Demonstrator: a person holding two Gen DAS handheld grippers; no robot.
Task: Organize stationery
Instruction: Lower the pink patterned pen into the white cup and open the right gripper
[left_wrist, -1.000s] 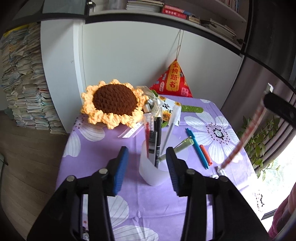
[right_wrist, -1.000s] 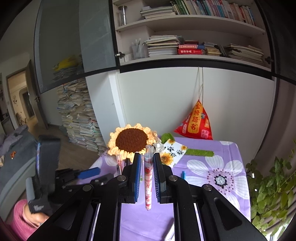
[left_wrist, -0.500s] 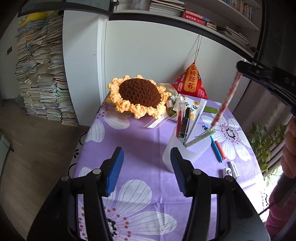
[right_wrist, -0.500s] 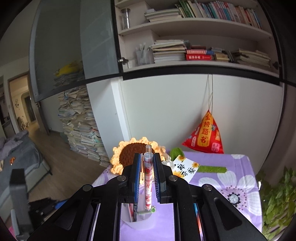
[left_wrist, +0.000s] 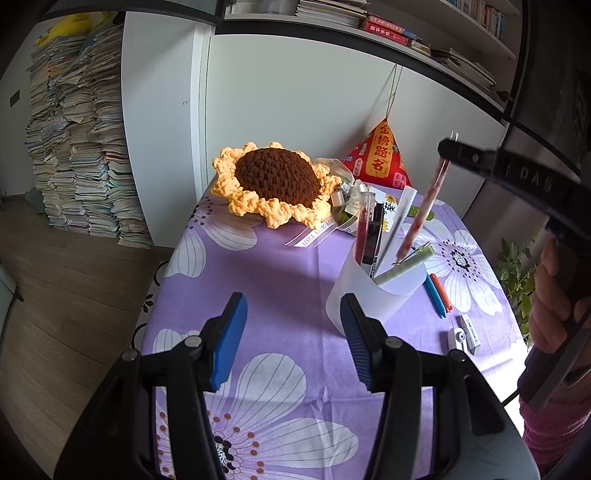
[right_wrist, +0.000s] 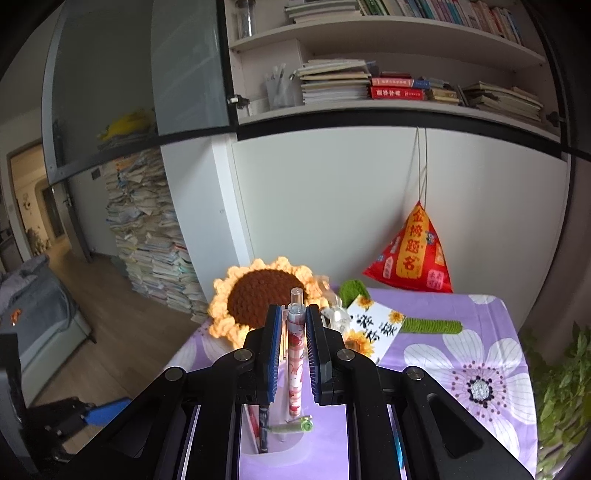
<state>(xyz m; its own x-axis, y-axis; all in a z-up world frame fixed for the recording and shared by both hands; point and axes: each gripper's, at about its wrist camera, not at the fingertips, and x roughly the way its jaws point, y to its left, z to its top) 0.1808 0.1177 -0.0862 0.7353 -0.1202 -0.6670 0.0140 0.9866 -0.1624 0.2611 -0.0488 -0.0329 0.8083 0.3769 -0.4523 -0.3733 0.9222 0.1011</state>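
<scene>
A translucent white cup (left_wrist: 369, 295) stands on the purple flowered tablecloth (left_wrist: 288, 266) with a red, a black and a green pen in it. My right gripper (right_wrist: 290, 343) is shut on a red-patterned pen (right_wrist: 294, 369) that hangs upright over the cup (right_wrist: 273, 454). In the left wrist view that pen (left_wrist: 421, 206) slants down from the right gripper (left_wrist: 447, 151), and its tip is just inside the cup's rim. My left gripper (left_wrist: 291, 332) is open with nothing between its pads. It is low over the cloth, its right finger in front of the cup's left side.
A crocheted sunflower cushion (left_wrist: 273, 181), a red pyramid pouch (left_wrist: 380, 158) and a flowered card stand at the back. A blue and an orange pen (left_wrist: 437, 295) and small white erasers (left_wrist: 463, 332) lie right of the cup. A plant (left_wrist: 517, 273) is beyond the right edge, paper stacks at left.
The cup stood in line between the left fingers; now it is to their right and the jaws are wider. The right gripper carried the pen across and lowered its tip into the cup.
</scene>
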